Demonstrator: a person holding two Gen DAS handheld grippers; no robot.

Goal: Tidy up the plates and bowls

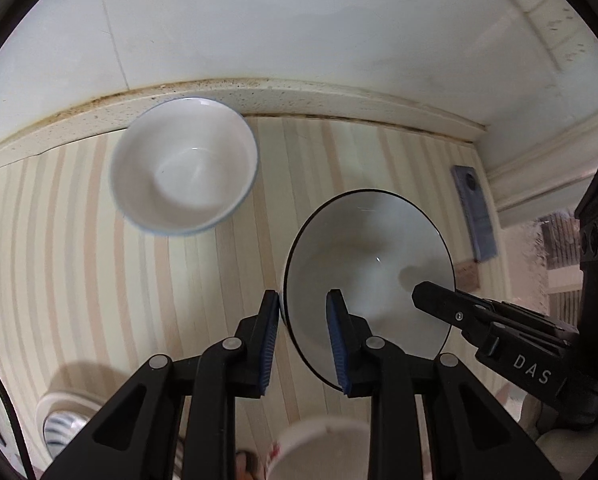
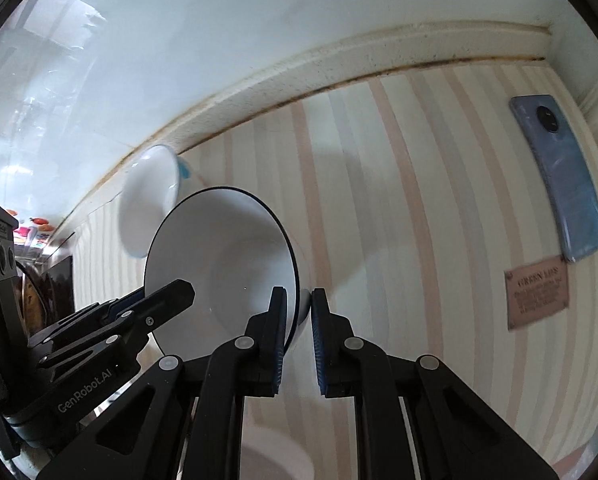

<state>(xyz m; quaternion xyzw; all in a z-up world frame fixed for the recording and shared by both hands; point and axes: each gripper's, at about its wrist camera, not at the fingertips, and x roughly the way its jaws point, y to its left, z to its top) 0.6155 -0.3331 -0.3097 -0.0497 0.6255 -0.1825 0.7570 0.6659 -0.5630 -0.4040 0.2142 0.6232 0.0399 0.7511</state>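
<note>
Both grippers point(image 1: 303, 300) point(image 2: 299, 300) clamped, black-rimmed bowl point(image 1: 371, 248) rim

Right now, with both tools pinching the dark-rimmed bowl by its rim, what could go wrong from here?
1. The left tool and the right tool each grip only the thin rim of the dark-rimmed bowl, on opposite sides; uneven pulling could tilt it or let it slip.
2. The blue-rimmed bowl sits close by, so a swing that way could knock it.
3. The phone lies on the striped mat, exposed if the bowl drops.
</note>
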